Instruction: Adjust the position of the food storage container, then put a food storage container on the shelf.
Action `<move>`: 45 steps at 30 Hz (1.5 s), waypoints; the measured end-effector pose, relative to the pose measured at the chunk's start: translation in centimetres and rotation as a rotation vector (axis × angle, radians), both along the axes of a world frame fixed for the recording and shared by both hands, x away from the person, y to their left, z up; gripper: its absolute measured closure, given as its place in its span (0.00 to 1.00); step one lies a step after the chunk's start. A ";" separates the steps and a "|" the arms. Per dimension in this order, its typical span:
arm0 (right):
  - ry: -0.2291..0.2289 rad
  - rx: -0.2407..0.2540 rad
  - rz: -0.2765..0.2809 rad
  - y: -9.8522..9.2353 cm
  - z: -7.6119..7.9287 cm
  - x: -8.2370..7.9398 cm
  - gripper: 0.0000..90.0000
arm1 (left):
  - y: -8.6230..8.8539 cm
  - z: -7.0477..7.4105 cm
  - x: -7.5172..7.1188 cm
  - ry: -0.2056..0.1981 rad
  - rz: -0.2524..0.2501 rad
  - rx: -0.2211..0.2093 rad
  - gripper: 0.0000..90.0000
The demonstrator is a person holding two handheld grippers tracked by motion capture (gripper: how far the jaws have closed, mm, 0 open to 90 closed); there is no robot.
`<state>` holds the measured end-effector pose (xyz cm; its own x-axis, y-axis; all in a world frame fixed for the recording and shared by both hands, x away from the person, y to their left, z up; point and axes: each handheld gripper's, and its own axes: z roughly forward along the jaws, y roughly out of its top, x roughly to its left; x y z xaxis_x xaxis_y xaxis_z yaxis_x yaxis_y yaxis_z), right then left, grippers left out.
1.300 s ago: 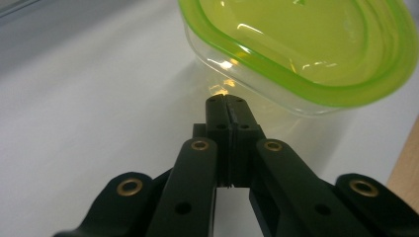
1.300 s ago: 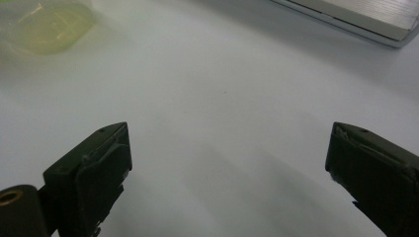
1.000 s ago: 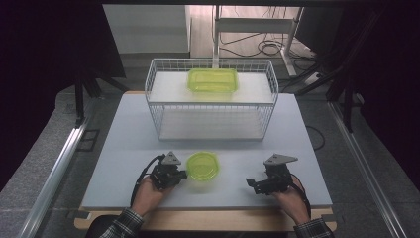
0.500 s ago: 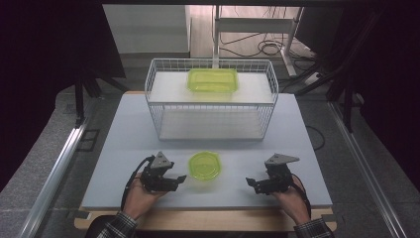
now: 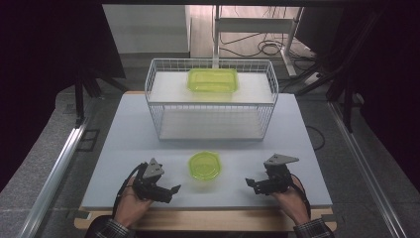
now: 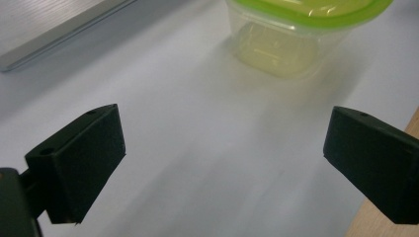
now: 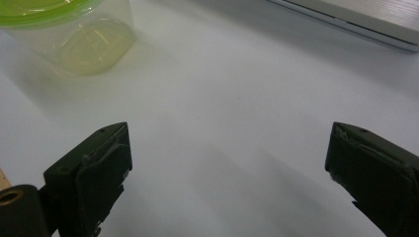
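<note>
Presently the small lidded green container (image 5: 204, 165) stands upright and free on the white bench (image 5: 119, 144), near its front edge, between the two tools and touching neither. The left tool (image 5: 174, 189), just left of the container, has just been opening its jaws and now shows them spread wide with nothing between; this suggests a release. The right tool (image 5: 249, 183) rests well right, jaws likewise wide and empty, while the wire rack (image 5: 153, 106) at the far side carries a larger green container (image 5: 212, 80).
</note>
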<state>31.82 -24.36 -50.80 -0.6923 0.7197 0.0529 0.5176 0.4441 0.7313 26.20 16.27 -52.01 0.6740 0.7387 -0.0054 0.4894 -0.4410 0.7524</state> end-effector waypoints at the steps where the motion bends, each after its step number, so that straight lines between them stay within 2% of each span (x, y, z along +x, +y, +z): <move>1: 0.002 0.000 0.001 0.0 0.0 0.0 0.05 | 0.1 -0.1 -0.1 -0.004 0.003 0.008 0.02; 3: 0.008 0.009 0.001 0.0 -0.1 0.0 0.05 | 0.3 -0.2 -0.3 -0.017 0.013 0.020 0.02; 9: 0.000 0.050 -0.012 -0.1 0.2 0.1 0.04 | 0.6 -0.3 -0.3 -0.041 0.022 0.016 0.01; 17: -0.019 0.091 -0.040 -0.1 0.6 0.2 0.02 | 0.8 -0.4 -0.3 -0.042 0.020 0.011 0.01; 20: -0.005 0.113 -0.037 0.0 0.9 0.3 0.02 | 0.8 -0.4 -0.3 -0.042 0.019 0.014 0.01; 21: 0.004 0.134 -0.034 0.3 1.1 0.4 0.02 | 0.8 -0.4 -0.3 -0.042 0.019 0.016 0.01; 27: 0.028 0.149 -0.024 1.1 1.7 0.7 0.02 | 0.7 -0.5 -0.2 -0.042 0.016 0.023 0.01; 33: 0.086 0.201 -0.015 1.8 2.6 1.3 0.02 | 0.6 -0.6 -0.2 -0.040 0.005 0.030 0.01; 35: 0.093 0.203 -0.013 2.1 2.8 1.5 0.02 | 0.5 -0.7 -0.2 -0.039 0.004 0.033 0.01; 40: 0.121 0.213 -0.008 2.8 3.1 2.0 0.09 | 0.5 -0.7 -0.2 -0.040 0.002 0.037 0.01; 42: 0.148 0.216 0.011 3.4 3.1 2.5 0.16 | 0.5 -0.7 -0.2 -0.041 0.003 0.041 0.01; 45: 0.157 0.218 0.018 3.8 3.1 2.8 0.21 | 0.5 -0.8 -0.2 -0.041 0.003 0.045 0.01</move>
